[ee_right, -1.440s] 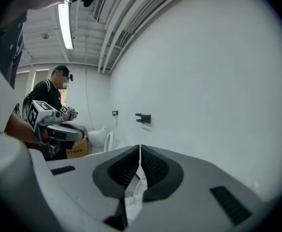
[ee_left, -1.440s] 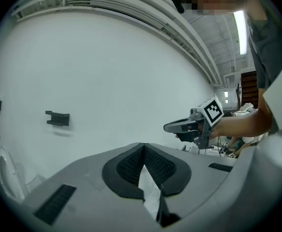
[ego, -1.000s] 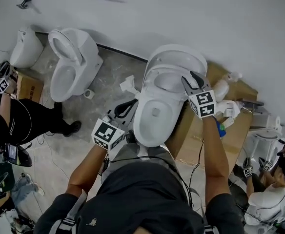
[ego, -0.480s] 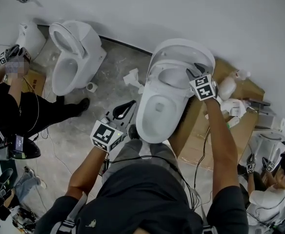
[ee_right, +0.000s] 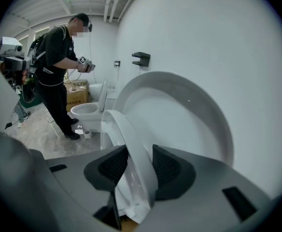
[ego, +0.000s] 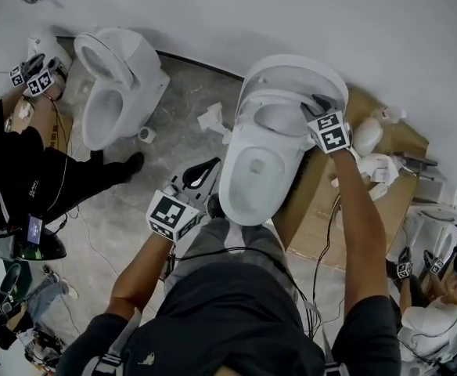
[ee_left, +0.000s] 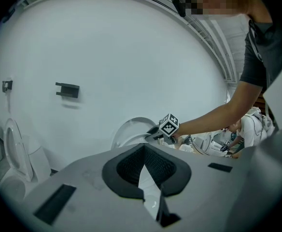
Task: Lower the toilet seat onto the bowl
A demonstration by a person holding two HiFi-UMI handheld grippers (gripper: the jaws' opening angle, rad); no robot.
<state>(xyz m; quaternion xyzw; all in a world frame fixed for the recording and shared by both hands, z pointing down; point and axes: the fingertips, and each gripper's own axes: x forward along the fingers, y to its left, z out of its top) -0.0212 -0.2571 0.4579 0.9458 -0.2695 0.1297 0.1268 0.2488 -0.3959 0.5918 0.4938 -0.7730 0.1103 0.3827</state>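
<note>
A white toilet stands in the middle, its lid raised against the wall. The seat is tilted up just in front of the lid. My right gripper is on the seat's right rim. In the right gripper view the seat rim runs between both pads, which press on it, with the lid behind. My left gripper hangs left of the bowl, apart from it. Its tips meet with nothing between them.
A second toilet with its seat up stands at the back left, a person in black beside it. Flattened cardboard and white bottles lie right of the bowl. Another person crouches at the lower right. A black bracket hangs on the wall.
My right gripper has moved back along the seat's right rim toward the lid. The left gripper has barely moved. The person at the left has raised their grippers.
</note>
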